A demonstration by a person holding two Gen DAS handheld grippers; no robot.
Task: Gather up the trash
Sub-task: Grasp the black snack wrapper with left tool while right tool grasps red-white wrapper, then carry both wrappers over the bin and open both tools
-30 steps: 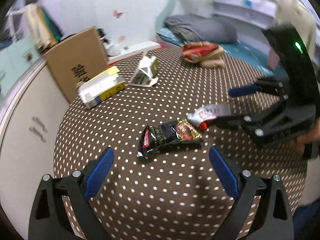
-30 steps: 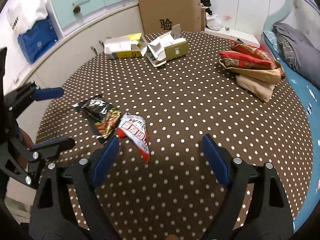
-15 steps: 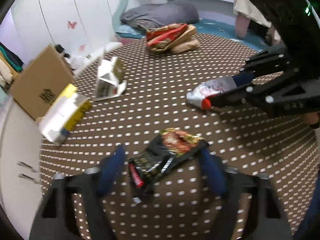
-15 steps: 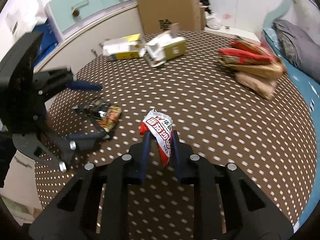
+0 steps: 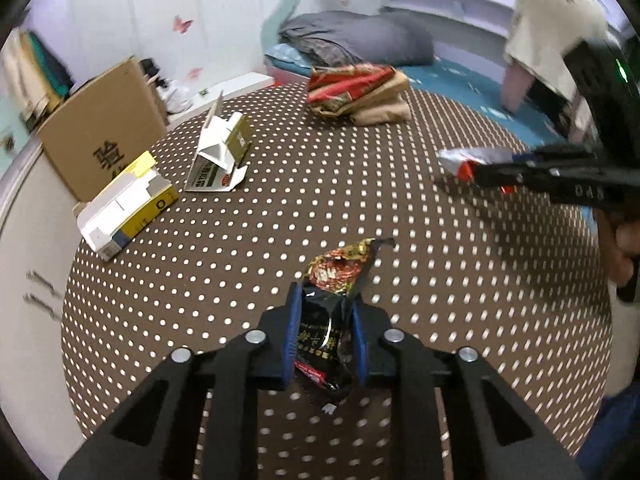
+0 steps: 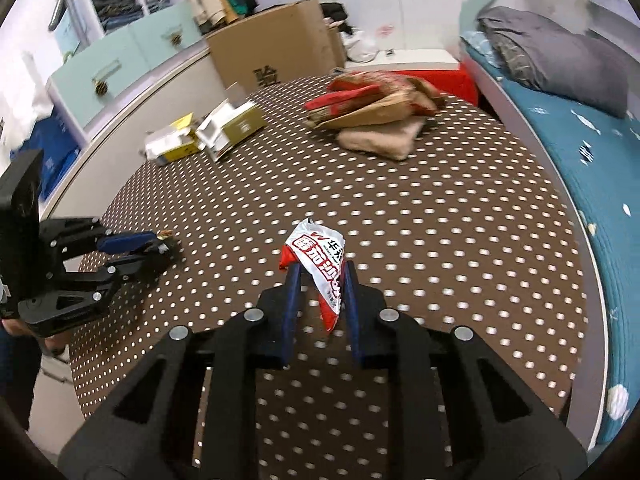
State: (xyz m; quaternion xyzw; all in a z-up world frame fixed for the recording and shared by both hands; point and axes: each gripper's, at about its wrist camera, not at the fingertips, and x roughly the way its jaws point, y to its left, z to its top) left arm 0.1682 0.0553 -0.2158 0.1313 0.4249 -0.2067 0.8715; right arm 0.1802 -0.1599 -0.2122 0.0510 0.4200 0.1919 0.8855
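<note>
My left gripper is shut on a black and gold snack wrapper, held above the brown dotted table. My right gripper is shut on a white and red wrapper, also lifted off the table. The right gripper shows in the left wrist view at the right with its wrapper. The left gripper shows in the right wrist view at the left.
A yellow and white carton and an opened olive and white carton lie at the table's far left. A pile of red and tan bags sits at the far edge. A cardboard box stands behind the table. A bed runs along the right.
My left gripper has closed on the black wrapper and lifted it. My right gripper, shut on the white and red wrapper, has raised it and moved away from the left gripper.
</note>
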